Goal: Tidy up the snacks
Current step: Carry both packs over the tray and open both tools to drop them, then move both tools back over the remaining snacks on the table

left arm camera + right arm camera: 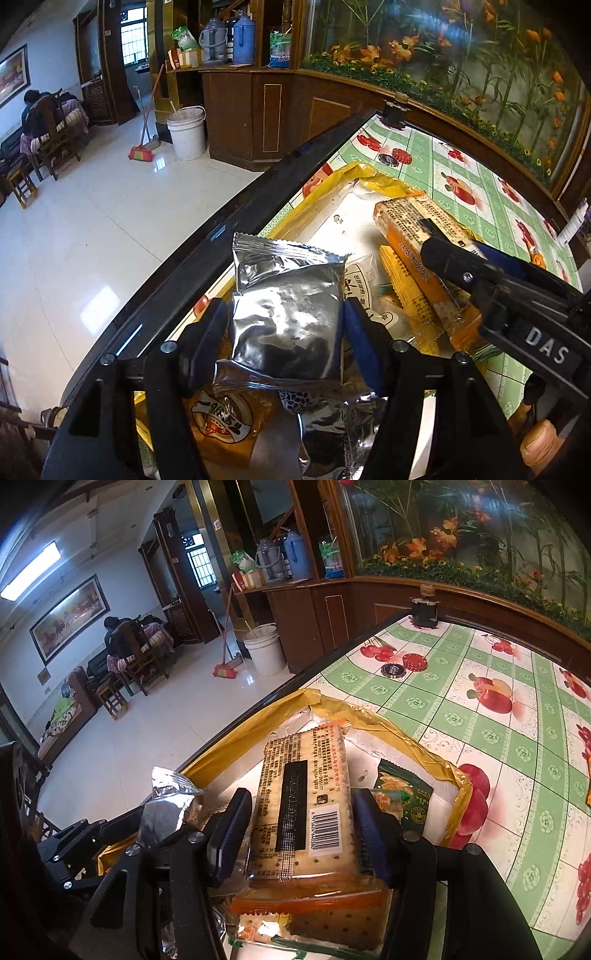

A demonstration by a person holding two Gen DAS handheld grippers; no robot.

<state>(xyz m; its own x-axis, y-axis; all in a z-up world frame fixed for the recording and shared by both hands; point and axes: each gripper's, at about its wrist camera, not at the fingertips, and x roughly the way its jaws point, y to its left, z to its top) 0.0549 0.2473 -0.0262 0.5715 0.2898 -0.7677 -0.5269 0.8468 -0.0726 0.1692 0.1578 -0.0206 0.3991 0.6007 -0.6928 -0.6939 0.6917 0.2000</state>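
**Two snack packs poised over the yellow-rimmed tray**

A silver foil packet (286, 314) sits between the jaws of the left gripper (284, 325), its long axis running away from the camera, above other wrapped snacks at the tray's near end. Whether the blue pads (354, 325) press it or merely flank it cannot be told. Further along the tray (417, 746), the right gripper (297, 830) brackets a cracker pack (303, 805) lengthwise, barcode up, its far end pointing toward the tray's far rim; here too the jaws stand partly apart with the pack between them, grip uncertain. A green sachet (404, 794) lies just right of the crackers. The tray rests at the edge of a table (480, 738) covered in green fruit-print cloth; beyond the tray's far rim sit two bottle caps (404, 664). Past the table edge: tiled floor, a white bucket (186, 133), a broom.
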